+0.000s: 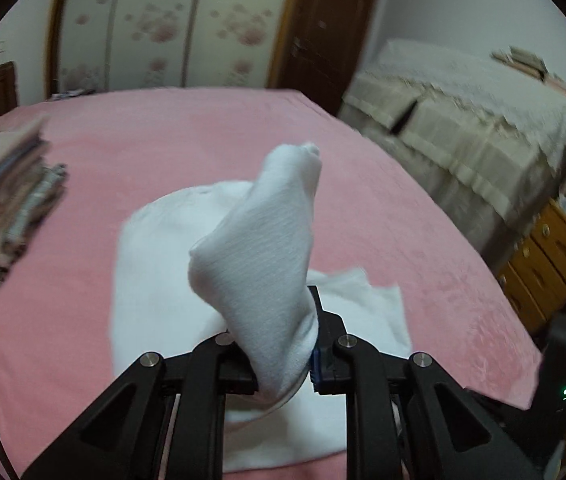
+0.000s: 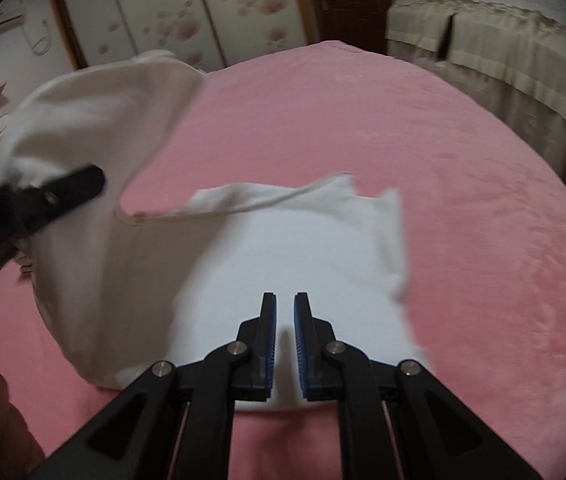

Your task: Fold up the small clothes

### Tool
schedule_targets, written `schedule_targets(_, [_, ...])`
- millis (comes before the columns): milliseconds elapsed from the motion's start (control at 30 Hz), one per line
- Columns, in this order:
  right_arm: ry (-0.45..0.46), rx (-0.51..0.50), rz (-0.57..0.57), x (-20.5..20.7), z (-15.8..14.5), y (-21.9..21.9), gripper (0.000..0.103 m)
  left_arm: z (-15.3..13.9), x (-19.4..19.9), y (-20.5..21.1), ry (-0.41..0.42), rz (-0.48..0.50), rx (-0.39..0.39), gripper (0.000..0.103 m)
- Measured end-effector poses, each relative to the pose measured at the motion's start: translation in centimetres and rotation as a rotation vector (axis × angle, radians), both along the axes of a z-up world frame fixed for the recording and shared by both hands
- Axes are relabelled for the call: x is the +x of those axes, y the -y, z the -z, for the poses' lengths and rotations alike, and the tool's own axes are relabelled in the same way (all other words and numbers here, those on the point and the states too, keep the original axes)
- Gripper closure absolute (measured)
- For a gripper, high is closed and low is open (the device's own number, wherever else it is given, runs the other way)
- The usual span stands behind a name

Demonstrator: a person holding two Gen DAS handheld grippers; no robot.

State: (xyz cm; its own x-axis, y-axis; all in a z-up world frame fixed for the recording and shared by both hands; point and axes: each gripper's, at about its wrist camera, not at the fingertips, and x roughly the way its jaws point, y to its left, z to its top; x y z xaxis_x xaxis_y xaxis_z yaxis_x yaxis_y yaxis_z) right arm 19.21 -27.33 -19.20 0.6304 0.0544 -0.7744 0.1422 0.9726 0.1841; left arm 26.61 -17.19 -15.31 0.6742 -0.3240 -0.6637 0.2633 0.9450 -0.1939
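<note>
White knit garment lies half on the pink bedspread, one edge pinched & lifted by left gripper while right gripper hovers over it nearly closed w/ nothing held, so thin fabric could slip, flopping the fold askew.

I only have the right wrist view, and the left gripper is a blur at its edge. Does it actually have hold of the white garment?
Observer: Yes. The left gripper is shut on a bunched fold of the white garment, which stands up between its fingers.
Operator: Where are the finished pieces? I see none.
Observer: A stack of folded clothes sits on the pink blanket, left of the garment and apart from it.
</note>
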Motion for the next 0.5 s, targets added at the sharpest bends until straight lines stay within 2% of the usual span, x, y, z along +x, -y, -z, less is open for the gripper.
schedule_targets(133, [-0.019, 0.010, 0.068, -2.0, 0.9, 4.2, 0.094, 4.2, -0.8, 6.4, -0.093, 0.081, 0.082, 0.088])
schedule_targets(200, [-0.027, 0.026, 0.083, -2.8, 1.4, 5.6, 0.094, 5.4, -1.6, 8.1, -0.084, 0.087, 0.135, 0.088])
schedule_targets(267, [-0.025, 0.032, 0.090, -3.3, 1.3, 6.2, 0.094, 5.5, -1.9, 9.0, -0.077, 0.085, 0.155, 0.088])
schedule_targets(500, [-0.011, 0.049, 0.084, -3.4, 1.2, 7.4, 0.094, 3.9, -2.8, 10.1, -0.021, 0.117, 0.131, 0.088])
